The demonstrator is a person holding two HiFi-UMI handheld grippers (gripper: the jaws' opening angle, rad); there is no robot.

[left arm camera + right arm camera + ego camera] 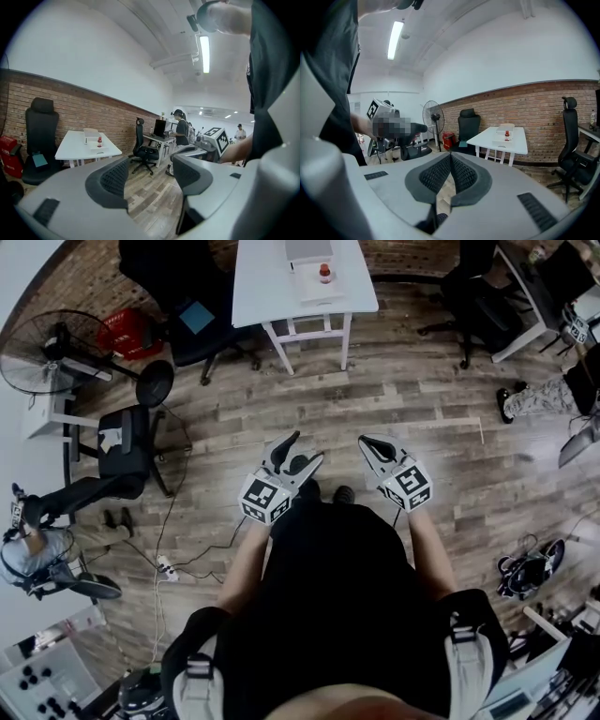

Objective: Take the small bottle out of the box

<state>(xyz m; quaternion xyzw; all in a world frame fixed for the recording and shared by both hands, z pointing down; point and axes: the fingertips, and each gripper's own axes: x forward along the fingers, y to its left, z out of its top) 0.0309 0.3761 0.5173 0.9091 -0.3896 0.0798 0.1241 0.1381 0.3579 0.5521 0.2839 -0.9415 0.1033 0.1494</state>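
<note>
The small bottle [324, 274], red with a white neck, stands in a shallow white box [316, 289] on a white table [267, 287] some way ahead of me. It also shows far off as the bottle [99, 140] and the bottle [506, 134]. Both grippers are held at waist height over the wooden floor, well short of the table. My left gripper [305, 448] is open with nothing between its pads [112, 180]. My right gripper [367, 442] is shut and empty, its pads [440, 174] pressed together.
A black office chair [192, 296] stands left of the table and another chair [469, 292] stands to its right. A floor fan [47, 357], a red basket [127, 332] and a low chair [127, 442] are on the left. Cables and a power strip [167, 568] lie on the floor. A person [182, 131] stands by desks at the right.
</note>
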